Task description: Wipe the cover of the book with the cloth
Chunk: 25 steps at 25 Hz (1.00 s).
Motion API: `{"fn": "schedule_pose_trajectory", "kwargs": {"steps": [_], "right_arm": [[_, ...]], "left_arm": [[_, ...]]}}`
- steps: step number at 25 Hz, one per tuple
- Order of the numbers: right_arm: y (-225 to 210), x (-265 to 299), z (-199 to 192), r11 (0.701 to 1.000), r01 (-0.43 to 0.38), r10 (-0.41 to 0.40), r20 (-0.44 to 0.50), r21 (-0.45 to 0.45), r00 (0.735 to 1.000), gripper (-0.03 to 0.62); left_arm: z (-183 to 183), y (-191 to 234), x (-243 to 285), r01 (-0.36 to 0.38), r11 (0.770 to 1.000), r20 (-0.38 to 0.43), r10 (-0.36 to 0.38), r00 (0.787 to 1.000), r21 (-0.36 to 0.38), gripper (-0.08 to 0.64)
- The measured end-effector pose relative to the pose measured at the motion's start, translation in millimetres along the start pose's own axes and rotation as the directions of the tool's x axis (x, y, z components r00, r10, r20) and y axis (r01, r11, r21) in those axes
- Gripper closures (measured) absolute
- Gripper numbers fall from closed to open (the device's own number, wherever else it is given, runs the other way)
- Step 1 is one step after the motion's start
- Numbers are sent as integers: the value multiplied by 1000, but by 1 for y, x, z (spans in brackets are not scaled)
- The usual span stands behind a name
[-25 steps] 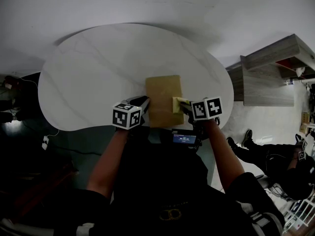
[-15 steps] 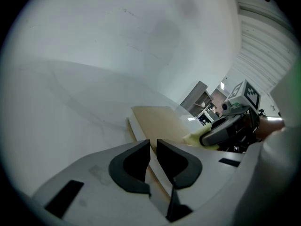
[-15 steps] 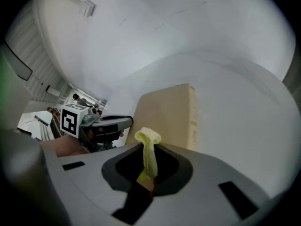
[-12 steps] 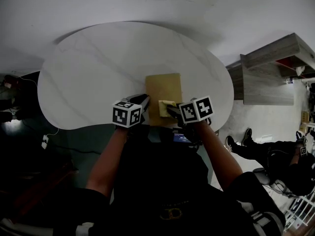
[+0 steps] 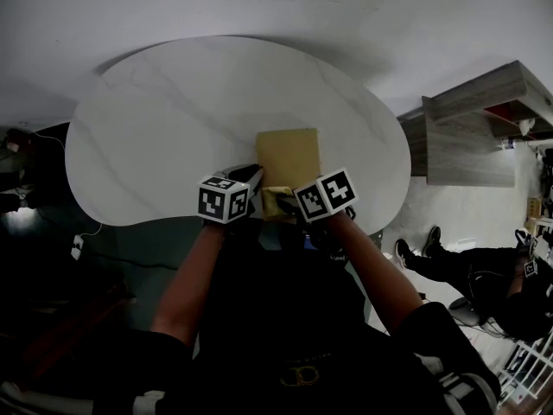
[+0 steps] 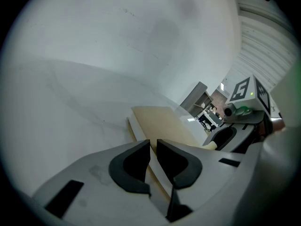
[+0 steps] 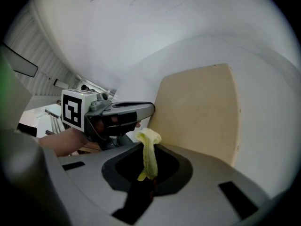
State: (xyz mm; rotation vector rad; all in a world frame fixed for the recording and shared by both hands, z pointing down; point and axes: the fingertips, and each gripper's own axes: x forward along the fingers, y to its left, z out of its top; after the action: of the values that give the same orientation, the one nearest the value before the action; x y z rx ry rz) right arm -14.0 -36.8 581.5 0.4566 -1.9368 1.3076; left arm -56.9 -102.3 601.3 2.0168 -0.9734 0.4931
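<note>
A tan book (image 5: 288, 156) lies flat on the white oval table (image 5: 164, 119), near its front edge. My left gripper (image 5: 251, 177) sits at the book's near-left edge. Its jaws stand shut with only a thin slit between them, and the book's (image 6: 162, 121) edge runs under the fingertips. My right gripper (image 5: 285, 204) is shut on a yellow-green cloth (image 5: 276, 201) at the book's near-left corner, close beside the left gripper. In the right gripper view the cloth (image 7: 148, 153) sticks up from the jaws, with the book (image 7: 200, 109) beyond and the left gripper (image 7: 127, 111) to the left.
The table's front edge (image 5: 173, 223) runs just below both grippers. A wooden shelf unit (image 5: 471, 132) stands to the right of the table. A seated person (image 5: 484, 279) is on the floor side at far right. Cables (image 5: 82, 247) lie on the dark floor at left.
My right gripper has carried the cloth leftward along the near part of the book, from its right edge to its near-left corner. The left gripper and the book have stayed put.
</note>
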Motion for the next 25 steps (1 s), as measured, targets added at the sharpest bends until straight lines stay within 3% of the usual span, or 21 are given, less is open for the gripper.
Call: {"fn": "schedule_pose_trajectory", "kwargs": {"steps": [9,25], "right_arm": [[-4,14,-9,997,67,-70,-87,-44,994,505],[-17,2,-16,996,88,-90,-106,-31,990,505]], "left_arm": [[0,0,0,4,1000,3,-4,1000,-3,512],[0,0,0,7,1000,3,-7,1000,-4,512]]}}
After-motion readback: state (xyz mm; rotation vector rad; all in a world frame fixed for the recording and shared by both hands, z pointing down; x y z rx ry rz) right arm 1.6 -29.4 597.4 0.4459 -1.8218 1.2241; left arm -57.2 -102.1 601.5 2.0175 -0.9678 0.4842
